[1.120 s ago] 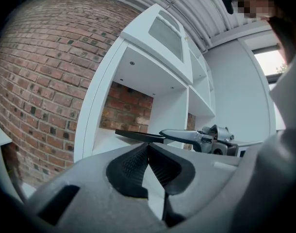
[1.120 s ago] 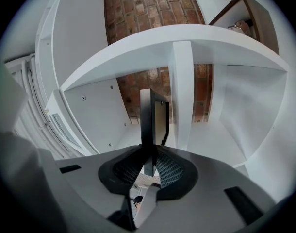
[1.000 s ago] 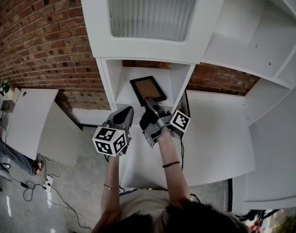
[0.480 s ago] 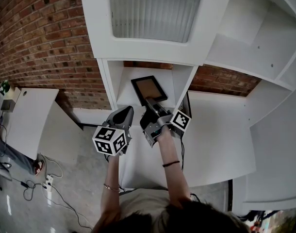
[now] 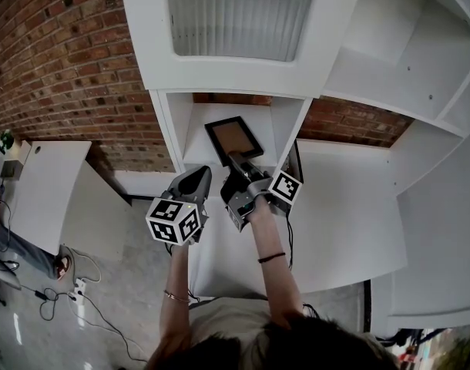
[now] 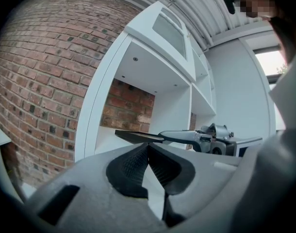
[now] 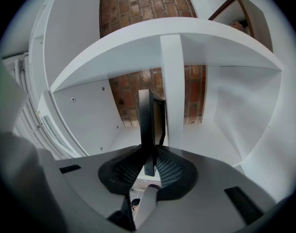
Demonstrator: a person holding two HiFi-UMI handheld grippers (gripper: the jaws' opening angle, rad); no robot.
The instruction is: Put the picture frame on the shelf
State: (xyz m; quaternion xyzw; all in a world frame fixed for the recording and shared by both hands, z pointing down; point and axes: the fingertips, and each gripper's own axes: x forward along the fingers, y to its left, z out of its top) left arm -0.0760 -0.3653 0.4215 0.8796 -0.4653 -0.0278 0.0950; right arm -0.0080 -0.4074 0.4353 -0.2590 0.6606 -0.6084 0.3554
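My right tongs (image 5: 236,163) grip the frame (image 5: 233,139) by its near edge, pads pressed on either face. The frame reaches into the open bay of the shelf (image 5: 190,129), under the ribbed door (image 5: 243,14). It is face up and nearly level, over the front right part of the bay's floor. Seen from the left it looks clear of that floor, though I cannot be sure. My left tongs (image 5: 200,176) hang just beside the right ones, at the bay's front left corner, jaws closed on nothing. A brick wall (image 5: 65,60) backs the bay.
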